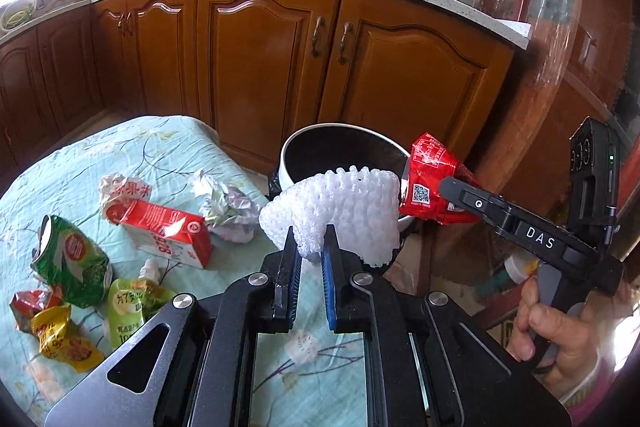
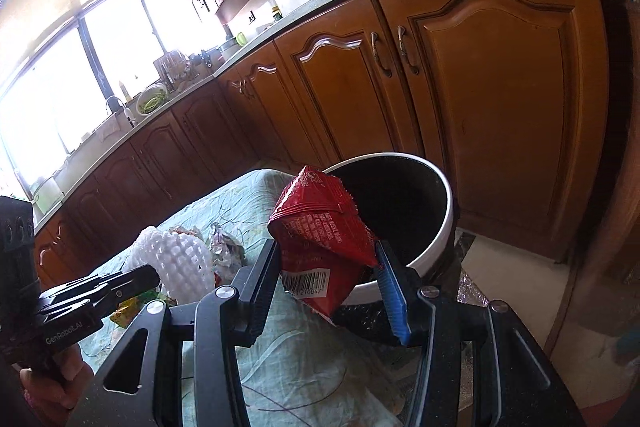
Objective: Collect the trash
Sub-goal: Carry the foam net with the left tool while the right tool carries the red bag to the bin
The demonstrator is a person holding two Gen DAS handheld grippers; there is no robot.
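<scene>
Carrying both pieces over the rim before letting go is what this step seems to call for. At lower centre of the left wrist view, the left gripper (image 1: 308,259) has its jaws nearly pressed together, pinching the bottom edge of a white foam fruit net (image 1: 340,211), which stands up in front of the white-rimmed bin (image 1: 344,131) just past the table edge. In the right wrist view, the right gripper (image 2: 328,279) has its jaws part spread and clamped on a puffy red snack bag (image 2: 320,239), which overlaps the bin's near rim. Release each only once it hangs over the dark opening; the net is light and could catch on the rim.

At left in the left wrist view, a crushed green can (image 1: 72,263), a red and white carton (image 1: 168,231), a green drink pouch (image 1: 132,307), small wrappers and crumpled paper wait on the floral tablecloth (image 1: 120,155). Readable writing: "DAS" on the right gripper's finger, "GenRoboAI" on the left tool, a QR code and barcode on the bag.
</scene>
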